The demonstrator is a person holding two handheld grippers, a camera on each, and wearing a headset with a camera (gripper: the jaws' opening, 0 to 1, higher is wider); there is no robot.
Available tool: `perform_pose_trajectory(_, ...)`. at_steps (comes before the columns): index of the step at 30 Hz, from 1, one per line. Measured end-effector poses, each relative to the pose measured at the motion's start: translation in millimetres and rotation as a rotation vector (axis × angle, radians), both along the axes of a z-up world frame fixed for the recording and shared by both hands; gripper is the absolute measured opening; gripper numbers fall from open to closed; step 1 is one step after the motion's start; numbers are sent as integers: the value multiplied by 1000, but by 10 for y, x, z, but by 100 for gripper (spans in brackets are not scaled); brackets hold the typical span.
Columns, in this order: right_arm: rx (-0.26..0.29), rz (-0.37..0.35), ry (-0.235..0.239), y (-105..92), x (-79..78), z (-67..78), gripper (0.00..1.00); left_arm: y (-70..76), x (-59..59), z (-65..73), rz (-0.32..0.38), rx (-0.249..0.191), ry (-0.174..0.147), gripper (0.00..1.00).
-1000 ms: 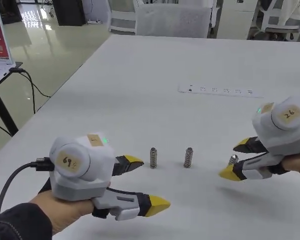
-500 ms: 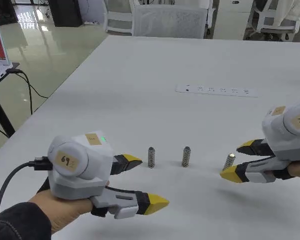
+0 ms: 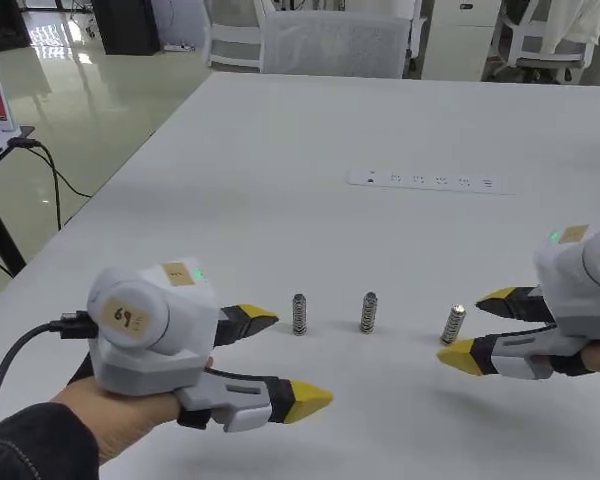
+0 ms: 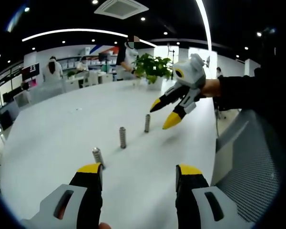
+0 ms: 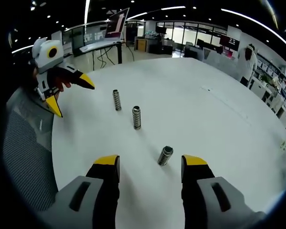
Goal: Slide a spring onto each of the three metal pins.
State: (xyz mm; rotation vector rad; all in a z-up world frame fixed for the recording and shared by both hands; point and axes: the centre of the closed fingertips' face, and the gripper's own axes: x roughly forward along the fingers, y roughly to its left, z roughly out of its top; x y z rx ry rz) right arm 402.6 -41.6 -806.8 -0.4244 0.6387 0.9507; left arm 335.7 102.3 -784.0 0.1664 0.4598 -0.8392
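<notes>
Three metal pins stand in a row on the white table, each with a spring on it: the left pin (image 3: pixel 299 314), the middle pin (image 3: pixel 369 312) and the right pin (image 3: pixel 453 323), which leans a little. My left gripper (image 3: pixel 285 358) is open, low at the front left, just left of the row. My right gripper (image 3: pixel 477 327) is open, its tips close to the right of the right pin and not touching it. The right gripper view has that leaning spring (image 5: pixel 165 155) just ahead of its own gripper (image 5: pixel 150 161). Ahead of the left gripper (image 4: pixel 140 169), the nearest spring (image 4: pixel 98 156) stands by one tip.
A white power strip (image 3: pixel 425 181) lies on the table behind the pins. Office chairs (image 3: pixel 330 40) stand at the far edge. A black cable (image 3: pixel 20 345) trails from my left gripper off the table's left edge.
My right gripper has drawn back to the right and slightly down, off the right pin, leaving the spring standing there. The left gripper has hardly moved. The head camera shifted a little.
</notes>
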Motion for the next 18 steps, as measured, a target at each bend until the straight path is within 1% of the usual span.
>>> perform_pose_trajectory(6, 42, -23, -4, -15, -15, 32, 52, 11, 13, 19, 6, -7, -3, 58)
perform_pose_trajectory(8, 47, -26, -4, -22, -29, 30, 52, 13, 10, 22, 6, -9, -3, 58)
perform_pose_trajectory(11, 54, -33, -11, -42, -57, 31, 53, 15, 13, 31, 8, -13, -4, 58)
perform_pose_trajectory(18, 100, -36, -23, -37, -136, 57, 55, 41, 27, 51, 20, -26, -6, 58)
